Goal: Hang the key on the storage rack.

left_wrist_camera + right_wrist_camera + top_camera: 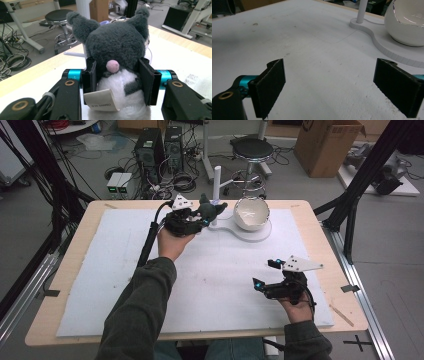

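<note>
Two hand-held grippers in play. Left hand-held gripper (pixel 117 80) is clamped on a grey plush cat toy (pixel 117 50): pads pressing both flanks of its body, just under the head. In the left gripper view the toy stands upright between the jaws, long axis running bottom to top, ears up, back to the camera with pink tail and white sewn-in label (pixel 101 100) showing. So it faces away from the gripper, towards the desk's far edge. In the high view the toy (pixel 207 210) sits near the middle of the far edge, just beside the white stand (pixel 247 234) carrying the white bowl (pixel 251 213). Right hand-held gripper (pixel 265 279) is near the desk's (pixel 70 270) front-right corner, jaws wide, nothing between them, well apart from the toy.
</note>
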Tool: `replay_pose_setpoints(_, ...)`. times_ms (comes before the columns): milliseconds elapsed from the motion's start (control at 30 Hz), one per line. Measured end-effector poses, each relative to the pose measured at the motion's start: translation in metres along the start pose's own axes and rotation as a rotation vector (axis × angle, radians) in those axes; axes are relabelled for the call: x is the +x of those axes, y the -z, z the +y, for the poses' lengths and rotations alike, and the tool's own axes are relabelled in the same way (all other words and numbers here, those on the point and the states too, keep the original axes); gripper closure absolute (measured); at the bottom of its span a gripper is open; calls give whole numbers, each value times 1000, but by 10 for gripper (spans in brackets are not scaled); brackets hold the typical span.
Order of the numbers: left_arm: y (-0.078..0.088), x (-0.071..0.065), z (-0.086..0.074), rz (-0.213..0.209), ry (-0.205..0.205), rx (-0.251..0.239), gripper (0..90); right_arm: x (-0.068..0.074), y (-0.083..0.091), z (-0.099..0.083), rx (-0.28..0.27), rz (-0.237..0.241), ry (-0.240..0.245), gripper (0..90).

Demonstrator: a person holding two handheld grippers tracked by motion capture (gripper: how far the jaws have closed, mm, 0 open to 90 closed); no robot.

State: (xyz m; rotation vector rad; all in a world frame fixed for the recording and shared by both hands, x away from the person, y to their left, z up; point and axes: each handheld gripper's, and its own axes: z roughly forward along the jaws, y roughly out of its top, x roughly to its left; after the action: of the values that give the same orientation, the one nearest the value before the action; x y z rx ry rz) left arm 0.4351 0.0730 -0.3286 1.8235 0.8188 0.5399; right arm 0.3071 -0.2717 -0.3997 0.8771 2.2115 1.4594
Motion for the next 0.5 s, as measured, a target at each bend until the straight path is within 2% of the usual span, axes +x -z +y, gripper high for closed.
replay_pose_setpoints(167,-2,-1,-2,-5,-11,15,545,0,1,0,-8,4,-9,99)
replay_pose_setpoints(500,-4,-1,-3,-2,-5,21,545,-1,2,0,-12,5,-8,99)
